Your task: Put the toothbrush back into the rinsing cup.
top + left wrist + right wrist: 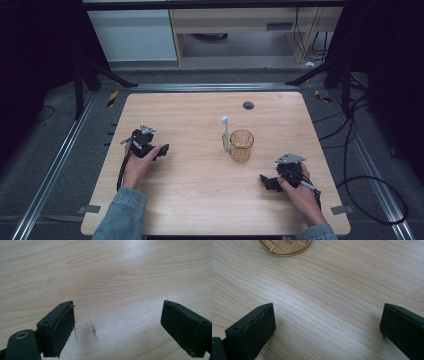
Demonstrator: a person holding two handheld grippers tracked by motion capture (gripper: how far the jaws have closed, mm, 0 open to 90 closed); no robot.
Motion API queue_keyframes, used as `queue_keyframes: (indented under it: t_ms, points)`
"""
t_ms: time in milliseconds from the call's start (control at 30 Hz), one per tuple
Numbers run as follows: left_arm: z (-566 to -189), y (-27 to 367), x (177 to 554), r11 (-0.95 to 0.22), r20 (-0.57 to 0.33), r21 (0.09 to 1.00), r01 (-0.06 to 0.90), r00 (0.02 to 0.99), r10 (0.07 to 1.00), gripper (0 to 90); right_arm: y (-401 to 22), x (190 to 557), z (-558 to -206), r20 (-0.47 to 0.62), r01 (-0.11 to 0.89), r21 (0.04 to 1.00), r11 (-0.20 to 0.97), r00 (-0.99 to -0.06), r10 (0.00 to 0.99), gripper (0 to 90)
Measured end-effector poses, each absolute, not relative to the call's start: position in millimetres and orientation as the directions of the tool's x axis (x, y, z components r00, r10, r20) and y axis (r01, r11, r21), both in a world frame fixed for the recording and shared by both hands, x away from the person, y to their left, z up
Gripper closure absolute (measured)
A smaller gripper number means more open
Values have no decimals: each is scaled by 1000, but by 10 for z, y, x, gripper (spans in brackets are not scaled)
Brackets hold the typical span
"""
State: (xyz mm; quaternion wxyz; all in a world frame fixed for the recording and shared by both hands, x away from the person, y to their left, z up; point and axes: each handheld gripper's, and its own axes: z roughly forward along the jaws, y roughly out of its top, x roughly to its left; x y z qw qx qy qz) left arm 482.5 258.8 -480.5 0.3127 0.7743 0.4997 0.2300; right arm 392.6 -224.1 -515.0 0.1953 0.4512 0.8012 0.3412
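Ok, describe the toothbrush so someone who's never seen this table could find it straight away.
Start at the light wooden table and find the amber patterned glass cup right of its middle. The toothbrush stands upright against the cup's left side. It is the one thin white thing there, its head poking above the cup's rim.

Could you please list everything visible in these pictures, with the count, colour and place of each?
Amber patterned glass cup: one, amber, standing right of the table's centre.
White toothbrush: one, white, upright at the cup's left side, head up.
Light wooden table: one, pale wood grain, under everything.
Round black grommet: one, black, near the table's far edge.
Left gripper: one, black, open, low over bare wood on the table's left.
Right gripper: one, black, open, near the table's front right, facing the cup.
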Motion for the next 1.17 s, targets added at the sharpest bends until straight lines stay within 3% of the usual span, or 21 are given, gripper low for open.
queue_keyframes:
  t_ms: [600,800,1167]
  points:
    - [-5014,2630,4886,-334,64,697,634,409,910,98,-2239,3926,-5151,-3,589,724,360,-519,855,4]
    - [-5054,2654,4902,-301,22,706,641,405,914,78,-2239,3926,-5152,-4,588,724,361,-520,854,4]
    - [-5086,2672,4909,-288,24,715,637,389,921,12,-2238,3921,-5152,-6,587,724,363,-520,854,4]
